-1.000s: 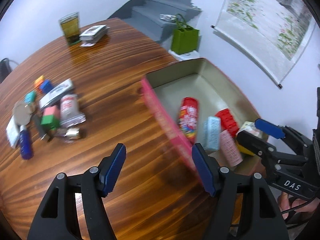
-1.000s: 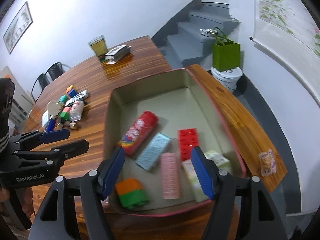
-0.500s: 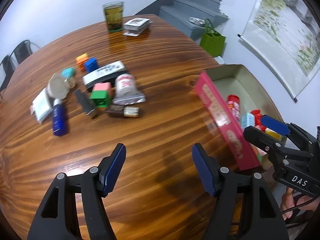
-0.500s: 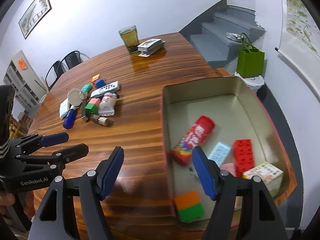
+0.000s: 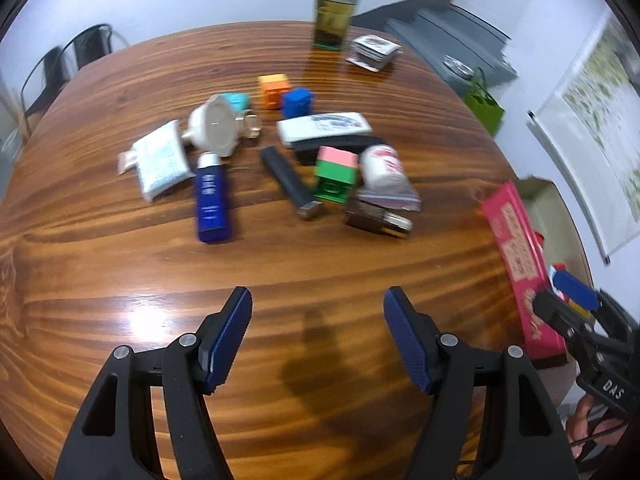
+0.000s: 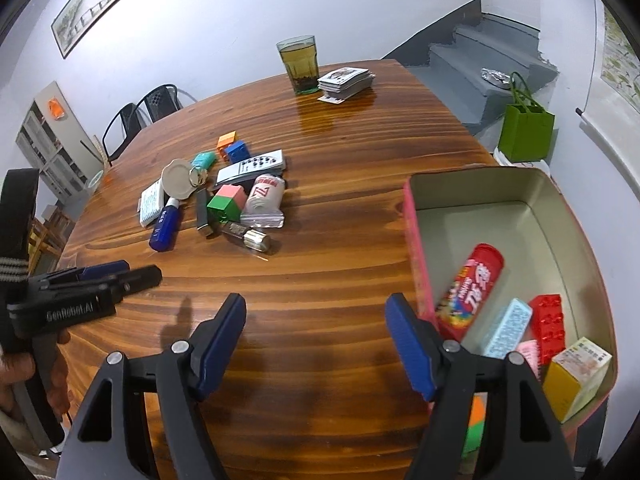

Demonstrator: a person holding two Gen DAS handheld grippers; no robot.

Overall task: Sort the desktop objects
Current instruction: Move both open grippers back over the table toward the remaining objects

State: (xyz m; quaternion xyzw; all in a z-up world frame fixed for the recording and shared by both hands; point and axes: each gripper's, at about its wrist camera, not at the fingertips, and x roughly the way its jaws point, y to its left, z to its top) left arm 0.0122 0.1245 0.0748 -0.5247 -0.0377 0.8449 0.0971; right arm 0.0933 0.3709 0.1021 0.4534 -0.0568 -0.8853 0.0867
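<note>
A cluster of small objects lies mid-table: a blue bottle [image 5: 211,200], a pink-green block [image 5: 335,174], a white remote [image 5: 324,127], a black stick [image 5: 289,182], a white pouch [image 5: 159,162] and orange and blue blocks. A pink tin box [image 6: 416,236] at the table's right edge holds a red tube [image 6: 472,292], a red brick [image 6: 550,326] and small packets. My left gripper [image 5: 318,340] is open and empty above bare wood, short of the cluster. My right gripper [image 6: 316,344] is open and empty beside the box's left wall.
A glass of tea [image 6: 299,65] and a deck of cards [image 6: 346,80] stand at the table's far side. Chairs [image 6: 140,116] are behind the table's left. A green bag [image 6: 526,132] sits on the floor by the stairs.
Both grippers have swung left, away from the box and toward the cluster. The box has moved to the right side of both views. Both stayed open and empty.
</note>
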